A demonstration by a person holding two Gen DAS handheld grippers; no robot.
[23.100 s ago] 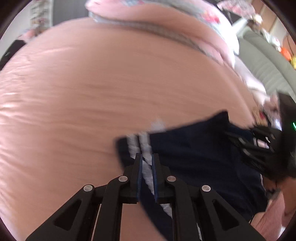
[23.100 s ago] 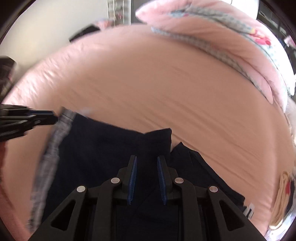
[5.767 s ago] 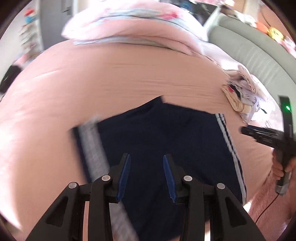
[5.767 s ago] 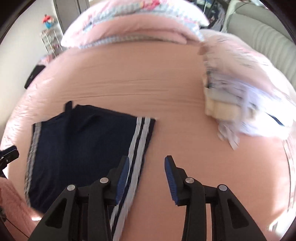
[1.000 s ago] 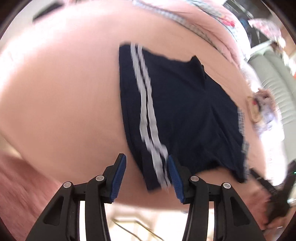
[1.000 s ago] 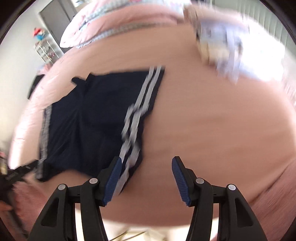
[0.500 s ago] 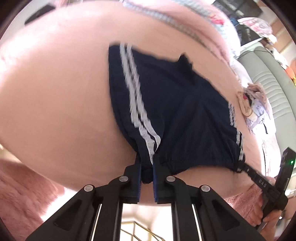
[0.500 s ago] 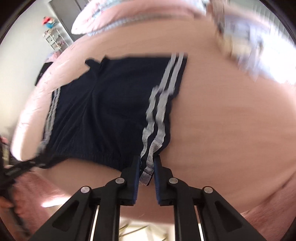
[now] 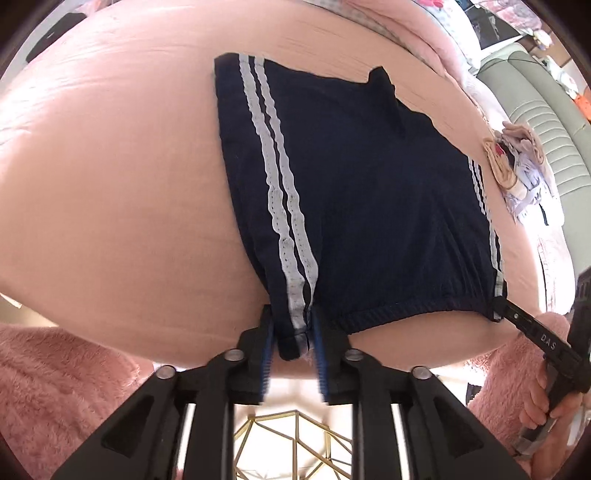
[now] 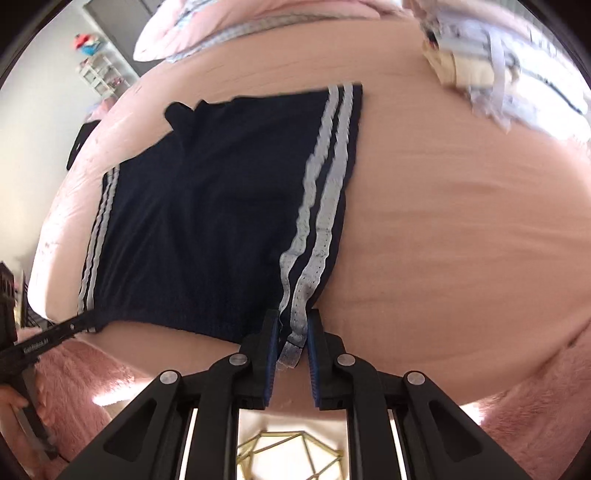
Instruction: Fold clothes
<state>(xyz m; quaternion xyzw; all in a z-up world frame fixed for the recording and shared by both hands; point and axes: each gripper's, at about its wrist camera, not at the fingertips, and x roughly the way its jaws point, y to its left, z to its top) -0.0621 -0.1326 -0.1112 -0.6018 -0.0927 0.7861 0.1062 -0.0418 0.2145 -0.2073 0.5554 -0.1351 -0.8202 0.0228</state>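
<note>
Navy shorts (image 9: 369, 206) with white side stripes lie flat on the pink bed (image 9: 110, 184), waistband at the near edge. My left gripper (image 9: 293, 328) is shut on the waistband's left corner, at the striped seam. My right gripper (image 10: 290, 332) is shut on the waistband's right corner, also at the stripes; the shorts (image 10: 207, 206) spread away from it. Each gripper shows in the other's view: the right one (image 9: 517, 317) at the far corner, the left one (image 10: 70, 326) likewise.
A pile of light clothes (image 9: 517, 173) lies on the bed to the right of the shorts; it also shows in the right wrist view (image 10: 480, 66). Pink pillows (image 10: 240, 26) lie at the head. A fluffy pink rug (image 9: 55, 387) and a gold wire frame (image 9: 291, 443) are below the bed edge.
A second ago both grippers were open at the waistband's corners. They have closed on the corners, and the waistband edge now sits drawn toward the bed's near edge.
</note>
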